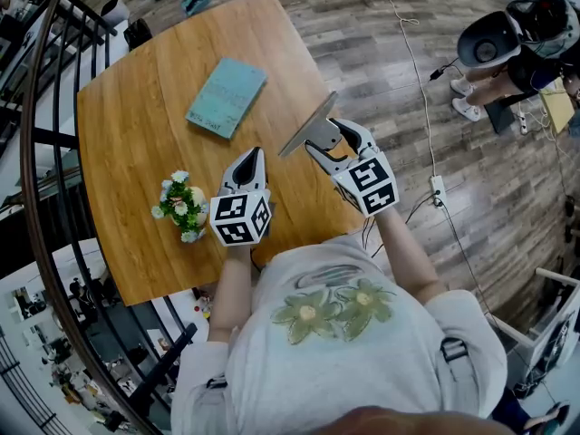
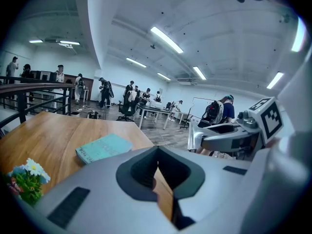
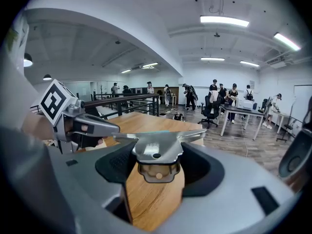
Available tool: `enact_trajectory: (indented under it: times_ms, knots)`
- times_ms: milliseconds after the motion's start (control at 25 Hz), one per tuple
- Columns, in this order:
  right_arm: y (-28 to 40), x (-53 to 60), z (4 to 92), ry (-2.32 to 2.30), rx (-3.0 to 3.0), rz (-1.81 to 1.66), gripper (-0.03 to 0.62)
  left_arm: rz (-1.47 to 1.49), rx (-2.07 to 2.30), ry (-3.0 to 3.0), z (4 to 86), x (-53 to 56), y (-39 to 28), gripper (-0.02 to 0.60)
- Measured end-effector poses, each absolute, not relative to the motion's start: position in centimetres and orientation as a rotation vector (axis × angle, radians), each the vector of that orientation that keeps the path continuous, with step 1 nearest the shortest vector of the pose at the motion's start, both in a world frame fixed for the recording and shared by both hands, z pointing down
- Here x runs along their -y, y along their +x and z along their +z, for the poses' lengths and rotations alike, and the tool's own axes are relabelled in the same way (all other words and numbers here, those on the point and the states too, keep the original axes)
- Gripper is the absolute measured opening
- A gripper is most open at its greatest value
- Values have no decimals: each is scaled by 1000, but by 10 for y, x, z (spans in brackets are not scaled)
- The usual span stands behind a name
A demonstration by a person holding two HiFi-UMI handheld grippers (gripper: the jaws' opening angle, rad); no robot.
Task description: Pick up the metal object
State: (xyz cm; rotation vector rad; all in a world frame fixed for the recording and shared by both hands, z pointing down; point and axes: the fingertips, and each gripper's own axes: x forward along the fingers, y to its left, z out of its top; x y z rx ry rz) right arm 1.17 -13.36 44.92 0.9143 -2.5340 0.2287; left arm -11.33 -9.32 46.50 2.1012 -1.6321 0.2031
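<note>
The metal object [image 1: 308,123] is a flat scraper-like blade with a short handle, held above the right edge of the wooden table [image 1: 136,134]. My right gripper [image 1: 328,139] is shut on its handle. In the right gripper view the metal object [image 3: 155,147] lies across the right gripper [image 3: 156,165] with its blade pointing away. My left gripper [image 1: 249,157] hovers over the table just left of it, shut with nothing in it. The left gripper view shows the left gripper [image 2: 157,167] with its jaws together and the metal object [image 2: 194,138] off to the right.
A teal book [image 1: 227,97] lies on the table's far half. A small bunch of flowers [image 1: 181,207] stands near the front left. A black railing [image 1: 36,134] runs along the table's left side. Another person [image 1: 507,39] and a cable [image 1: 412,53] are on the wood floor at right.
</note>
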Motion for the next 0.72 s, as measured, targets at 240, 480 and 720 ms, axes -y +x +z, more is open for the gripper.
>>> enact_trajectory:
  times_ms: [240,480,720]
  knots:
    - [13,128,457,909,2529,228,287,195,1641,2097,470,89,-115,12]
    - [9,131,456,904,2520,227,287,190,1640,2093,467,91,-118,14]
    - [14,125,460,901,2523,224,287,188,1638,2088,472,85,-113,12]
